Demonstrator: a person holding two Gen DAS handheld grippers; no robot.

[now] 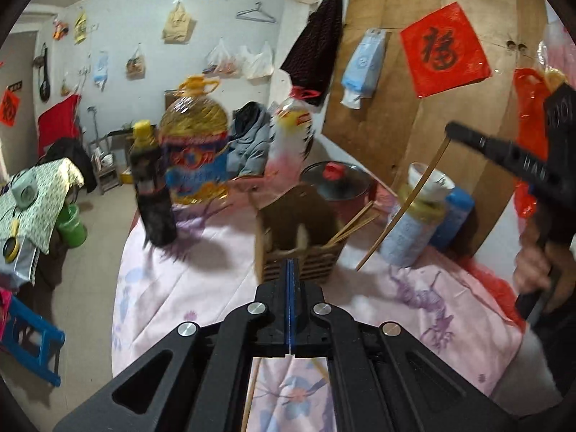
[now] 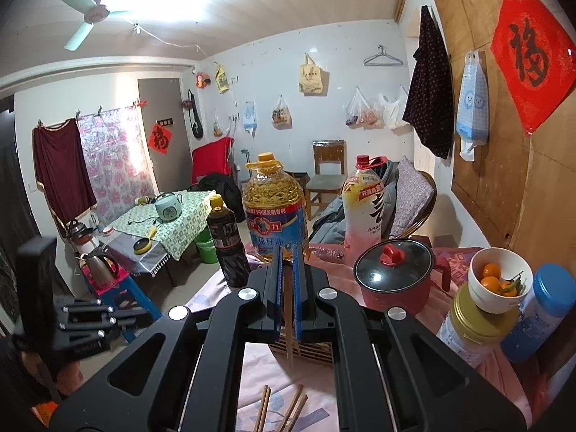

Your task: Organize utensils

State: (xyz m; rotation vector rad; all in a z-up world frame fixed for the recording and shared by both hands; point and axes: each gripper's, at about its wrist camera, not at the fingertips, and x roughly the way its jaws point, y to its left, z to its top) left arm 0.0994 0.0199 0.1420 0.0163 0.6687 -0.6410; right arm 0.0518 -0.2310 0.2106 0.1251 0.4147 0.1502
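Observation:
A slatted wooden utensil holder (image 1: 298, 230) stands on the pink cloth (image 1: 201, 280), with a few chopsticks (image 1: 354, 225) leaning out of it to the right. My left gripper (image 1: 291, 270) is shut, pads together, nothing visible between them; it hovers in front of the holder. My right gripper (image 1: 450, 132) is shut on one chopstick (image 1: 403, 208), which hangs slanted to the right of the holder. In the right wrist view that chopstick (image 2: 288, 320) runs between the fingers of the right gripper (image 2: 287, 252), its tip over the holder (image 2: 306, 351). Loose chopsticks (image 2: 295, 410) lie on the cloth below. The left gripper (image 2: 136, 318) shows at the far left.
Behind the holder stand a dark sauce bottle (image 1: 151, 187), a big oil jug (image 1: 194, 151), a drink bottle (image 1: 291, 133) and a red lidded pot (image 1: 334, 183). A bowl of oranges (image 2: 500, 284) sits on a tin beside a blue-lidded jar (image 2: 540, 309). A wooden board wall is at the right.

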